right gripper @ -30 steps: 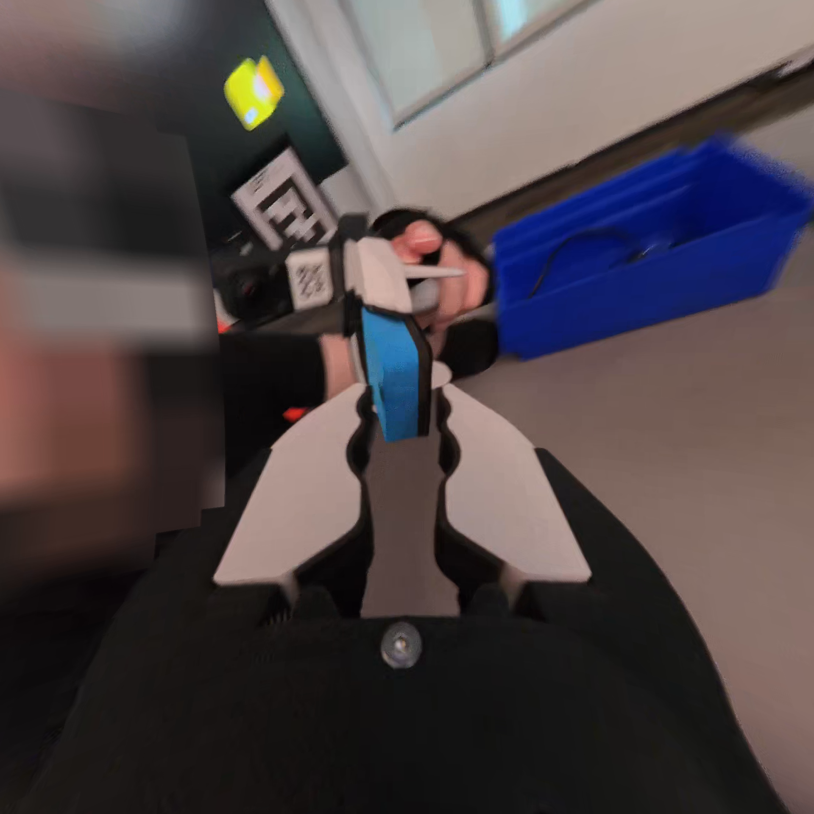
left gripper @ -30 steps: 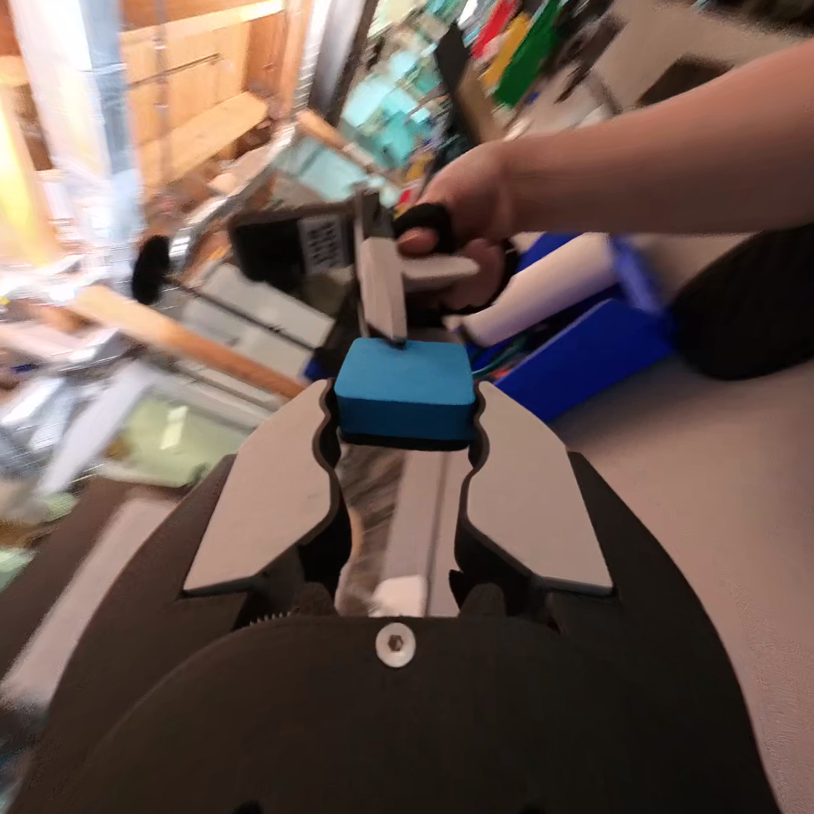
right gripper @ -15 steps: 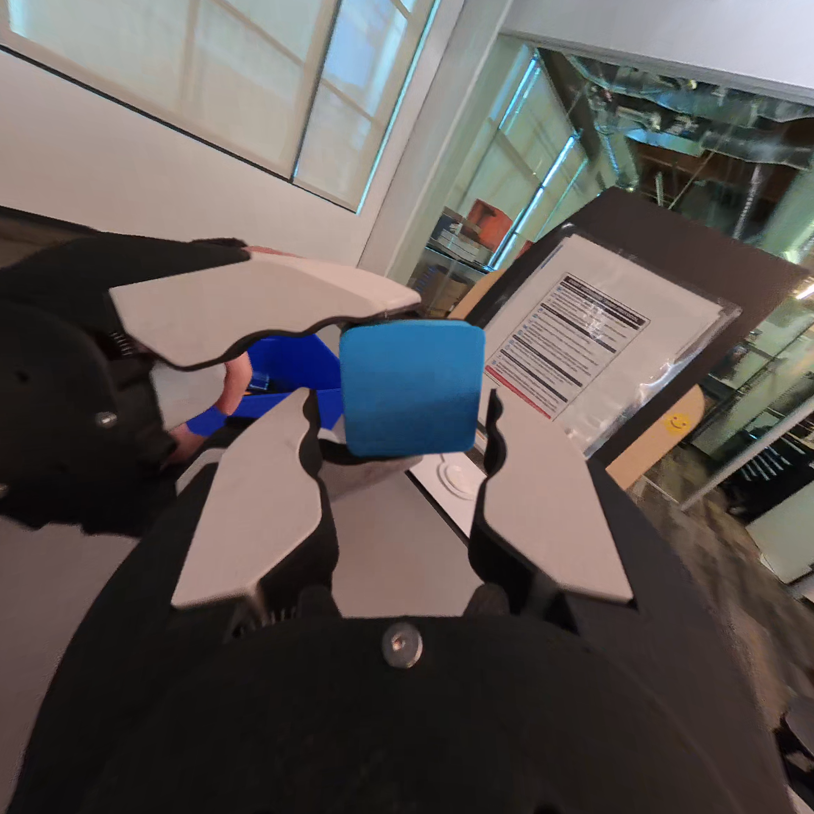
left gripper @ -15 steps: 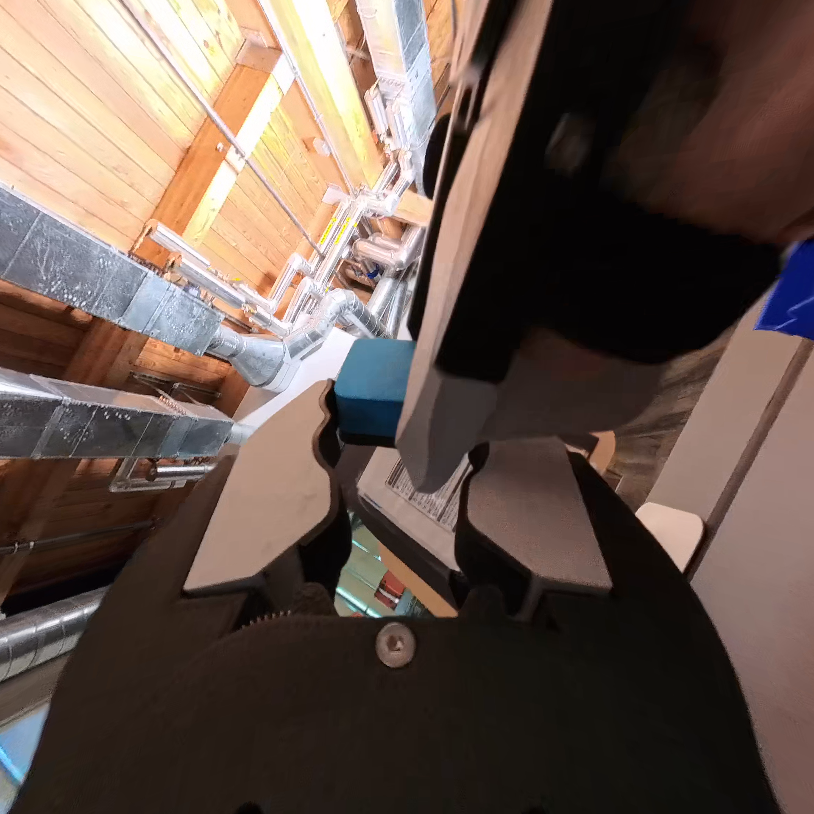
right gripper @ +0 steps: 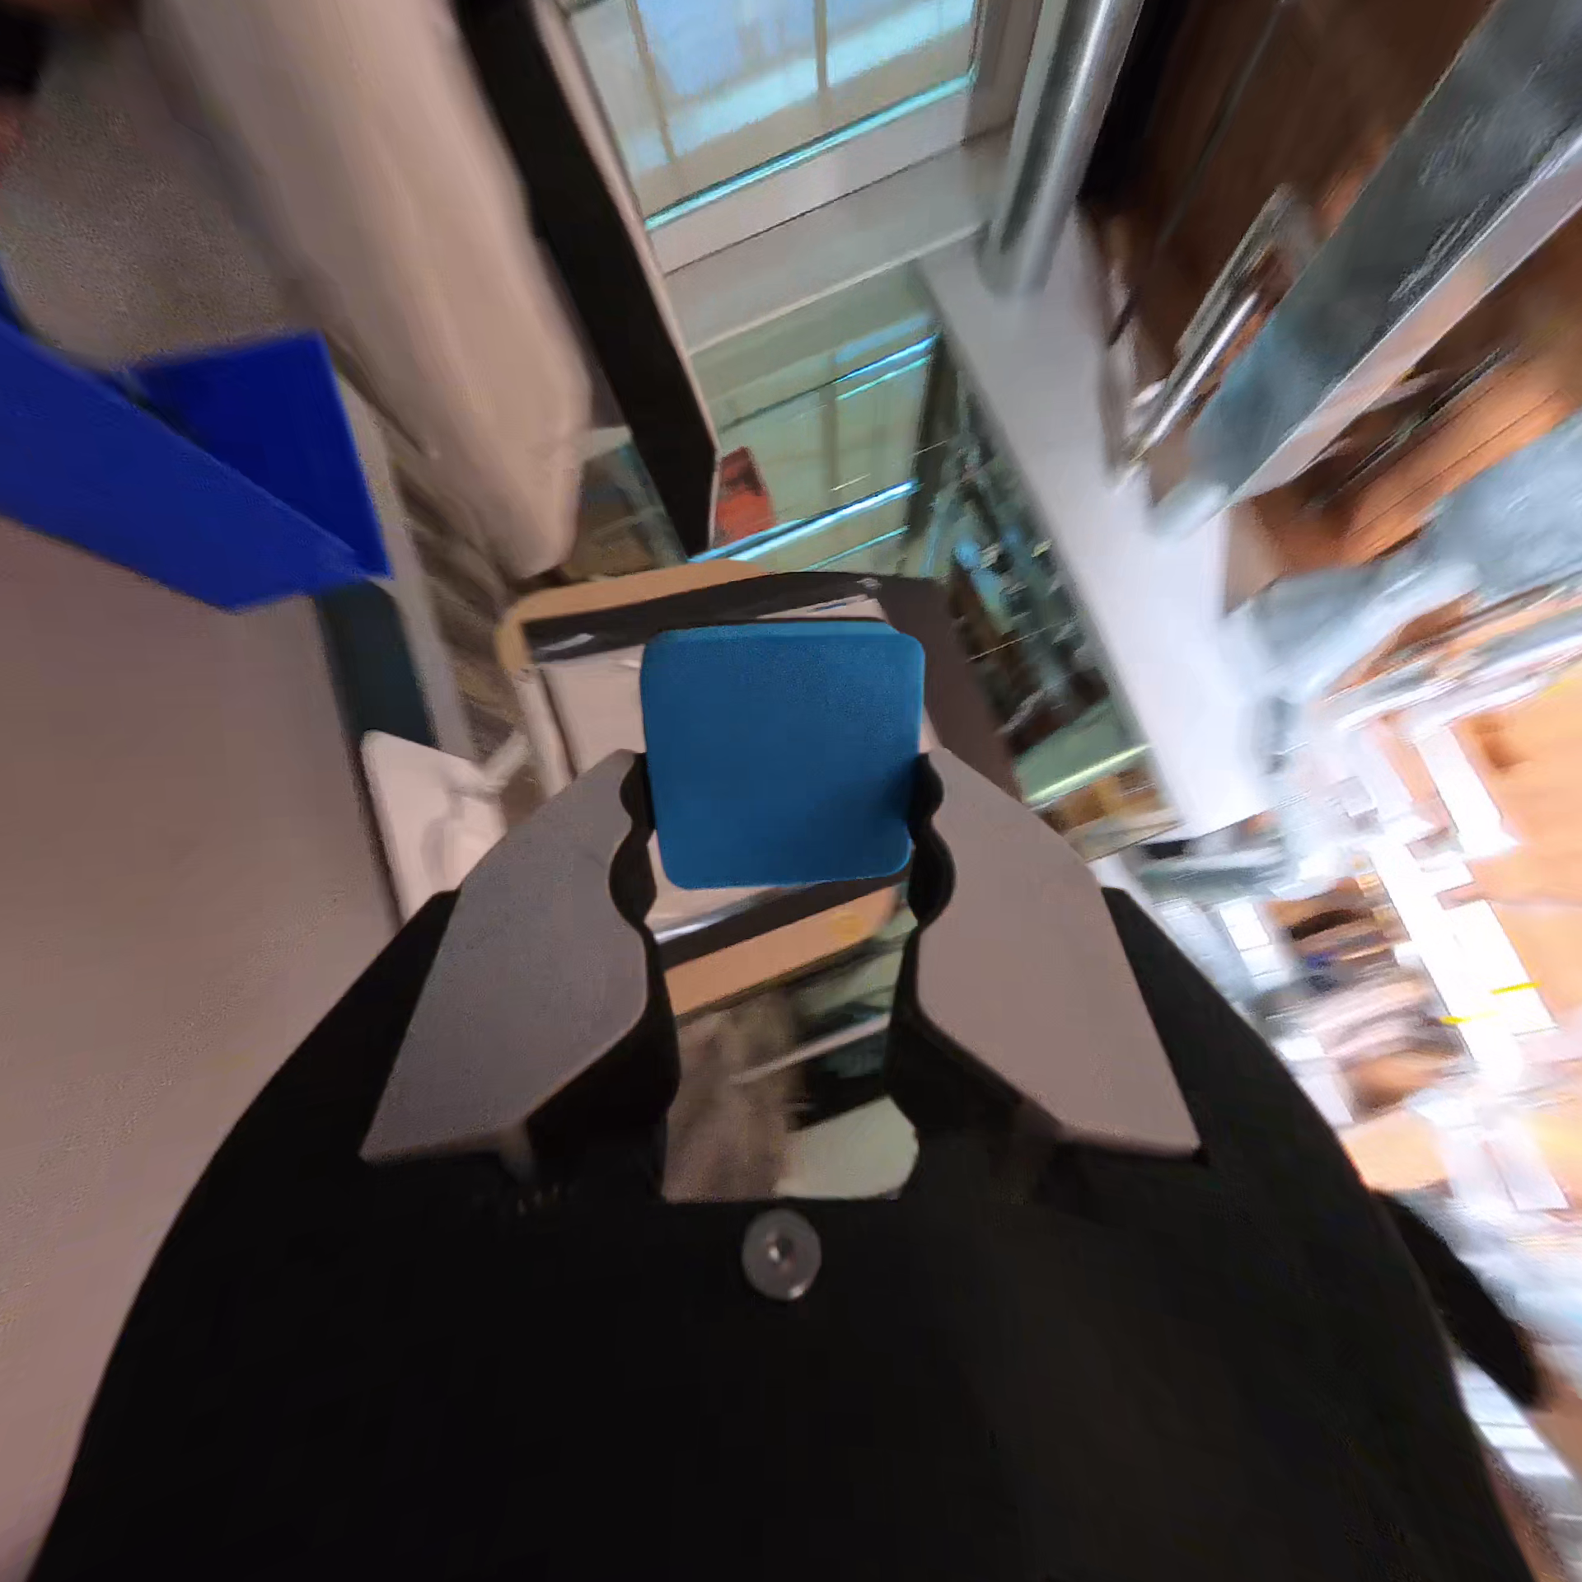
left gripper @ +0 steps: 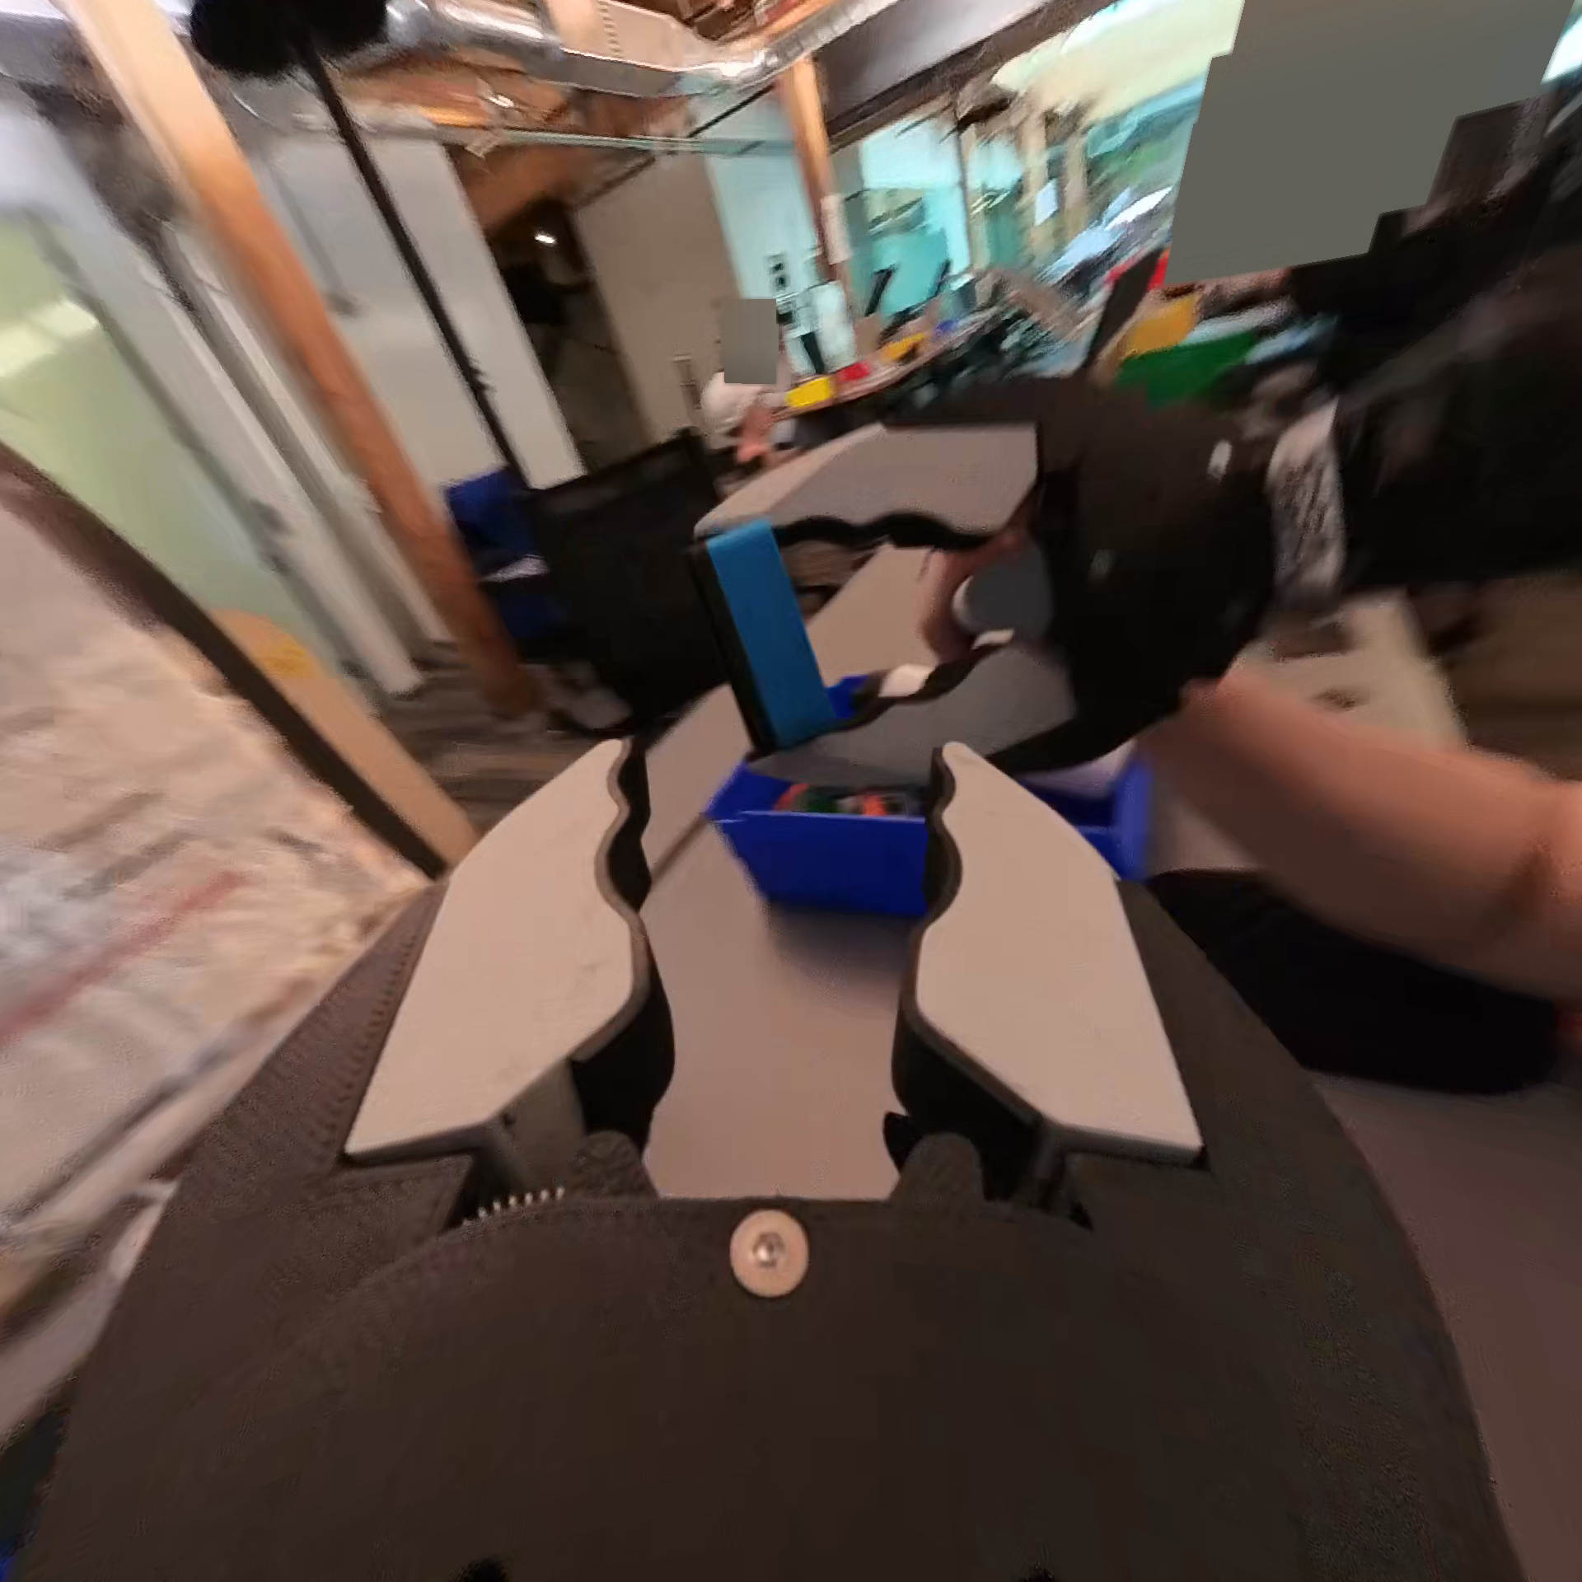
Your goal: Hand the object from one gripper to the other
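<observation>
**A:** Where does the handover stand?

**B:** By the look of it, the pass is made. The blue block (right gripper: 779,758) sits pinched between the two grey fingers of the right gripper (right gripper: 779,800), which is closed on its side edges. The left gripper (left gripper: 783,762) holds nothing, its fingers spread with only grey tabletop (left gripper: 770,984) showing between them.

**A:** And where is the block, taking the blue bin as the marker?

**B:** In the left wrist view it hangs in the air just above the blue bin (left gripper: 822,847), tilted on edge, well clear of the table. The empty left gripper is on the near side of the bin, apart from the block.

**A:** So what is left?

**B:** Little, I judge: the receiving side has its grip and the giving side is free. Any set-down is beyond what the task asks.

**A:** What does each camera give that the other lacks?

**B:** The left wrist view shows the right gripper from outside, the bare forearm (left gripper: 1370,856) behind it, and the block's thin profile with a dark backing layer. The right wrist view shows the block's broad square face and where the finger pads bite. There the left gripper is out of sight, and only a corner of the bin shows, at upper left.
</observation>
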{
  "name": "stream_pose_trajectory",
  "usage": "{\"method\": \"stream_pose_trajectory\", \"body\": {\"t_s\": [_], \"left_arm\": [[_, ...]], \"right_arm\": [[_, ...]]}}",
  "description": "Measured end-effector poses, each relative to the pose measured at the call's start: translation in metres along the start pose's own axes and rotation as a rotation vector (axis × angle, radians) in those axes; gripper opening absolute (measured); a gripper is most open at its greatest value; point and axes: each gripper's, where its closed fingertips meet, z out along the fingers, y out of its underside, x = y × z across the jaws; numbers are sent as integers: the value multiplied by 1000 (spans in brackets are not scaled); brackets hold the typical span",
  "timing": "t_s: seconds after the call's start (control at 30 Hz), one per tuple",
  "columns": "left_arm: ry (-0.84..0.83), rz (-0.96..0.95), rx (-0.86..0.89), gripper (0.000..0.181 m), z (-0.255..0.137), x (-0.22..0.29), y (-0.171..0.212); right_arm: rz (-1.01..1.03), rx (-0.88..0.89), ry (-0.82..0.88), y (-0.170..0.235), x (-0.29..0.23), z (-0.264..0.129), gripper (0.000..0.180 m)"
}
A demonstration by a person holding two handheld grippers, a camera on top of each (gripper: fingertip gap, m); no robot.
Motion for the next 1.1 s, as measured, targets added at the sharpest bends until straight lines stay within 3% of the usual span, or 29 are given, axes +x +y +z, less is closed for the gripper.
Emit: {"method": "stream_pose_trajectory", "body": {"t_s": [0.13, 0.3, 0.4, 0.47, 0.53, 0.6, 0.67, 0.73, 0.77, 0.9, 0.97, 1.0, 1.1], "left_arm": [[-6, -117, -20, 56, 4, -10, 8], [-16, -86, -83, 40, 11, -13, 26], [33, -139, 5, 29, 10, -16, 18], [115, -256, 143, 22, 0, -20, 0], [198, -392, 347, 22, -18, -29, -24], [245, -488, 499, 21, -33, -41, -37], [261, -521, 583, 22, -40, -47, -41], [271, -516, 587, 22, -37, -45, -39], [272, -504, 576, 22, -33, -41, -37], [246, -426, 545, 22, -23, -28, -32], [265, -398, 505, 22, -16, -19, -29], [277, -394, 485, 21, -13, -15, -26], [328, -357, 450, 26, -11, -5, -24]], "right_arm": [[-283, -5, 41, -9, -18, 5, 59], [-405, -18, 13, -14, -39, 13, 59], [-405, 50, 101, -19, -30, 11, 59], [-244, 148, 130, -27, -18, 4, 58], [52, 233, 83, -32, -5, -3, 54], [471, 369, -64, -42, 3, -9, 52], [962, 567, -315, -60, 9, -19, 52], [1399, 611, -454, -55, 18, -12, 52], [1523, 601, -523, -52, 15, -7, 56], [1667, 514, -634, -45, -10, 10, 55], [1677, 549, -659, -50, -13, 9, 42], [1671, 581, -680, -52, -13, 6, 23], [1638, 531, -832, -49, -15, -2, 23]]}}
